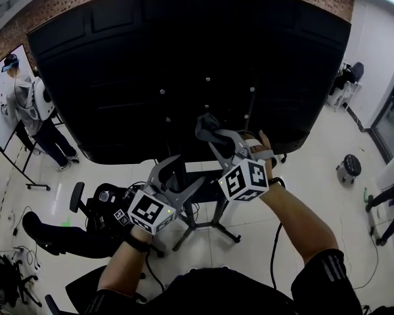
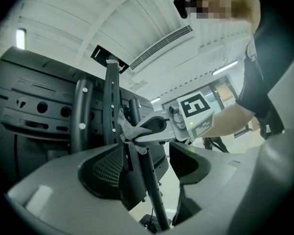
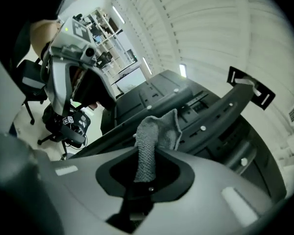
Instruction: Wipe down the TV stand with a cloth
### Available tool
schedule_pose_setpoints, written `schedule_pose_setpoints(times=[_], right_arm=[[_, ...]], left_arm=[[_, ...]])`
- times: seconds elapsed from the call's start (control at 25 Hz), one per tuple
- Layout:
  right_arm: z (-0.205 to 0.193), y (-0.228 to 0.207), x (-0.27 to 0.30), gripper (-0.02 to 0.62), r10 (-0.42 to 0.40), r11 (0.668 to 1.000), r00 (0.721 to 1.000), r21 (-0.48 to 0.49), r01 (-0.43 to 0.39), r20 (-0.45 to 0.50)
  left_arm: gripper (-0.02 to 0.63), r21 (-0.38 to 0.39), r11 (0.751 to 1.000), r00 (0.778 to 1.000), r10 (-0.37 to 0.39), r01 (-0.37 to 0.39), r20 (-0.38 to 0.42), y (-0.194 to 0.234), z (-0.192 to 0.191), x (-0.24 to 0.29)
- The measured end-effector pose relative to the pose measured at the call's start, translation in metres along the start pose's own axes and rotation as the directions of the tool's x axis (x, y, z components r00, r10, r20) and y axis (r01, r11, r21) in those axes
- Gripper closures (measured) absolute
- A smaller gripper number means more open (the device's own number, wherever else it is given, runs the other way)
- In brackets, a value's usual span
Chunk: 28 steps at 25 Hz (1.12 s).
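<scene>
Rear of a TV [image 1: 184, 64] on its stand [image 1: 210, 223], seen from above by the person holding both grippers. The dark back panel fills the upper half of the head view. The stand's upright [image 2: 149, 190] descends from the panel's lower edge to splayed legs on the pale floor [image 1: 302, 169].

Background: a person [image 1: 33, 110] stands at the far left beside a whiteboard. A chair [image 1: 85, 222] lies low left of the stand, and a stool [image 1: 348, 168] sits well apart on the right.

Right gripper [image 1: 213, 133]: raised to the panel's lower edge, jaws closed on a grey cloth [image 3: 154, 136]. One end of the cloth is pinched in the jaw throat. The free end stands up past the tips against the TV's mounting rails. In the left gripper view the cloth [image 2: 127, 129] touches the upright just below the panel.

Left gripper [image 1: 190, 168]: lower and to the left, jaws wide apart and holding nothing. The upright shows in the gap between them, and contact with it cannot be judged.
</scene>
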State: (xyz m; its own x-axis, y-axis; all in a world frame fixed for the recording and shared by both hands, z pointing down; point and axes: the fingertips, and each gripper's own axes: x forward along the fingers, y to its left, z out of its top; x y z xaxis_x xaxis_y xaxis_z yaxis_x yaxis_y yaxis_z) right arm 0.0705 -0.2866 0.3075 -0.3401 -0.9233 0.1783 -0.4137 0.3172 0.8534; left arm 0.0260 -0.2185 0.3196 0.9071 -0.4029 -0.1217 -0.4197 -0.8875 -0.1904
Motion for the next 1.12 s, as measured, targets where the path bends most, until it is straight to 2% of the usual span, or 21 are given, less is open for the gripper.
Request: schedule_pose_setpoints(times=[0.16, 0.36, 0.48, 0.72, 0.88, 1.12], right_arm=[[0.003, -0.02, -0.029, 0.528, -0.026, 0.998, 0.999, 0.062, 0.024, 0.039], [-0.003, -0.045, -0.053, 0.528, -0.06, 0.995, 0.997, 0.088, 0.056, 0.054], [-0.01, -0.065, -0.063, 0.528, -0.083, 0.987, 0.994, 0.145, 0.073, 0.068], [-0.033, -0.103, -0.076, 0.528, -0.134, 0.978, 0.99, 0.17, 0.124, 0.047], [-0.053, -0.124, -0.074, 0.528, -0.157, 0.972, 0.987, 0.181, 0.15, 0.025], [-0.087, -0.139, -0.06, 0.528, -0.137, 0.962, 0.991, 0.239, 0.135, -0.006]], left_arm=[[0.288, 0.03, 0.999, 0.999, -0.014, 0.013, 0.037, -0.01, 0.024, 0.009], [0.284, 0.071, 0.997, 0.997, -0.041, 0.036, 0.068, -0.025, 0.052, 0.023], [0.279, 0.109, 0.993, 0.994, -0.06, 0.049, 0.094, -0.031, 0.063, 0.032], [0.275, 0.146, 0.988, 0.994, -0.067, 0.053, 0.087, -0.038, 0.074, 0.049], [0.275, 0.125, 0.991, 0.993, -0.07, 0.057, 0.1, -0.042, 0.079, 0.063], [0.27, 0.137, 0.988, 0.993, -0.084, 0.071, 0.088, -0.047, 0.073, 0.086]])
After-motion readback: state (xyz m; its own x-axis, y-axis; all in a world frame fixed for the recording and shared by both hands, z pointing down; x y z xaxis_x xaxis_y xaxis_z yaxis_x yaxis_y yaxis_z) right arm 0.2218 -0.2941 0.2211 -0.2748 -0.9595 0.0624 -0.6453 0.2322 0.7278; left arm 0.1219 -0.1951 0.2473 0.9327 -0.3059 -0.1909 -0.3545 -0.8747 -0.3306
